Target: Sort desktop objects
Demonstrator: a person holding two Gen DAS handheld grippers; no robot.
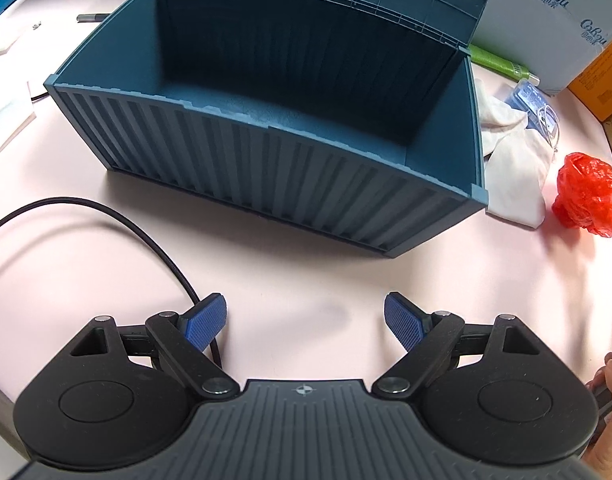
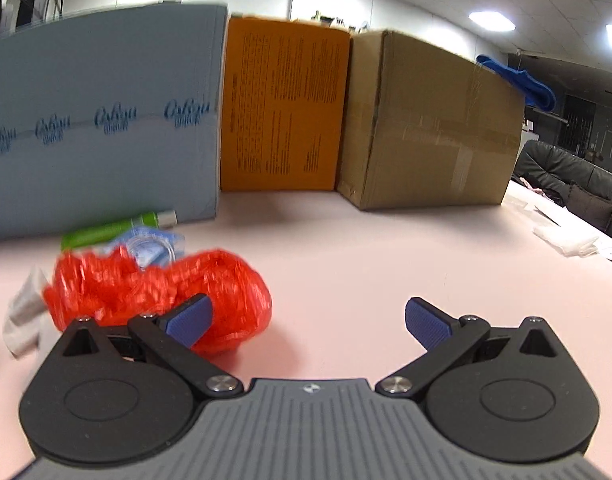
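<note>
A dark blue ribbed storage box [image 1: 266, 168] stands on the pink table with its lid raised and its inside bare. My left gripper [image 1: 306, 322] hangs open above the table in front of the box, nothing between its blue pads. To the box's right lie a white cloth [image 1: 513, 176], a crumpled red plastic bag [image 1: 589, 196] and a green tube [image 1: 497, 60]. In the right wrist view the red bag [image 2: 154, 292] sits just beyond the left finger of my open right gripper [image 2: 309, 322], with the green tube [image 2: 114, 228] and a blue packet [image 2: 150, 246] behind it.
A black cable [image 1: 106, 216] curves across the table under my left gripper. A pale blue carton [image 2: 102, 120], an orange box [image 2: 282, 108] and a brown cardboard box [image 2: 433, 124] wall off the table's far side. A pen [image 1: 92, 17] and papers lie at far left. A hand [image 1: 609, 376] shows at the right edge.
</note>
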